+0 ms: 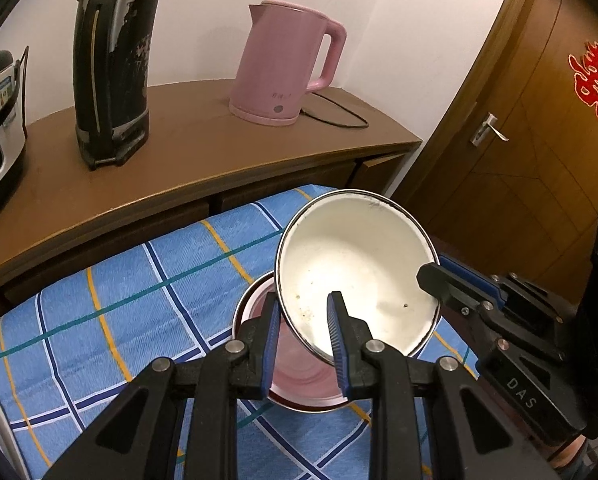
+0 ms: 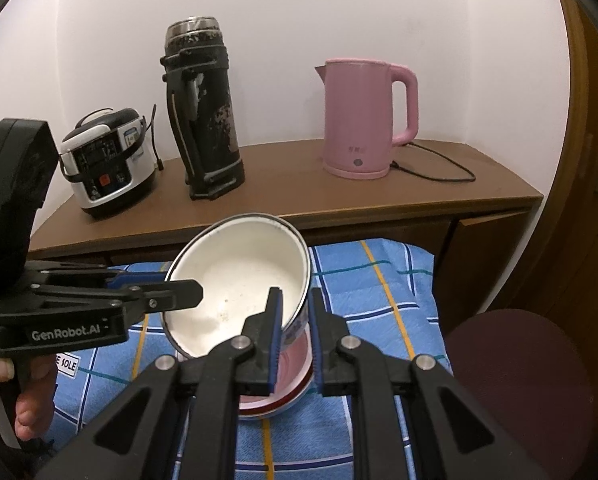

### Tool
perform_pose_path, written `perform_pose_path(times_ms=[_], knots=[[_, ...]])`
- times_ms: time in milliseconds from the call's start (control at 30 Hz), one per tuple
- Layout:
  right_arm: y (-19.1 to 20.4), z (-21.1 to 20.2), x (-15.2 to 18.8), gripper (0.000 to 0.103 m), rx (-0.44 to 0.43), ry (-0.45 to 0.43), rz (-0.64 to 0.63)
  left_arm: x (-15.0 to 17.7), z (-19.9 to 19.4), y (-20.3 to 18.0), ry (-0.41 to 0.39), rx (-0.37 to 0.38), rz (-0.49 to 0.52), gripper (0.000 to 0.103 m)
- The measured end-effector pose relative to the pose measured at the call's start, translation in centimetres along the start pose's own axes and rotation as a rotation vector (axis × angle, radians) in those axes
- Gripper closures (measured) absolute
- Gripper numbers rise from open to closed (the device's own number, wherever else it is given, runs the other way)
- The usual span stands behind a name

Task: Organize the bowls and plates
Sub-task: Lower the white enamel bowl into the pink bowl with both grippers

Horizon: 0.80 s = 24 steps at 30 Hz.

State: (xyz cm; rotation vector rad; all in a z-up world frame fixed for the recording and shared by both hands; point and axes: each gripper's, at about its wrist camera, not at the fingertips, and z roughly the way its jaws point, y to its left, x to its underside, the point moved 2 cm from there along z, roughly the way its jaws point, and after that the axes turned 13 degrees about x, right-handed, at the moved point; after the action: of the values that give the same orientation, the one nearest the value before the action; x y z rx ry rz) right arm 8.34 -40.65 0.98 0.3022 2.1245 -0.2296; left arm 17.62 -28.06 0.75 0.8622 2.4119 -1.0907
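A white enamel bowl with a dark rim is held tilted above a pink bowl that rests on the blue checked cloth. My left gripper straddles the white bowl's near rim, one finger inside and one outside, gripping it. My right gripper grips the opposite rim of the same white bowl the same way. The pink bowl lies right under it. Each gripper also shows in the other's view: the right, the left.
A brown cabinet behind the cloth carries a pink kettle with a cord, a black thermos and a rice cooker. A wooden door stands on the right. A dark red stool sits beside the cloth.
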Motion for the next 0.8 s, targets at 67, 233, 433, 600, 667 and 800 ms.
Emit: perform_pose_path(times_ms=[67,233,433,600,667,800], knots=[[0.1,0.2,0.1,0.090,0.001,0.005,-0.001,0.0,0.1,0.1,0.005,-0.002,-0.002,0.077],[0.1,0.6,0.4,0.090,0.002,0.020,-0.002,0.0,0.4,0.1,0.019,-0.004,-0.005,0.077],[0.3,1.0,0.6,0.089,0.004,0.036,-0.010,-0.1,0.9,0.5,0.038,-0.010,-0.013,0.077],[0.4,1.5,1.0,0.089,0.002,0.055,-0.015,0.0,1.3,0.8,0.060,-0.016,-0.020,0.077],[0.5,1.6,1.2,0.089,0.001,0.061,-0.016,0.0,1.4,0.8,0.067,-0.019,-0.020,0.077],[0.5,1.8,1.5,0.089,0.001,0.070,-0.018,0.0,1.5,0.8,0.077,-0.028,-0.015,0.077]])
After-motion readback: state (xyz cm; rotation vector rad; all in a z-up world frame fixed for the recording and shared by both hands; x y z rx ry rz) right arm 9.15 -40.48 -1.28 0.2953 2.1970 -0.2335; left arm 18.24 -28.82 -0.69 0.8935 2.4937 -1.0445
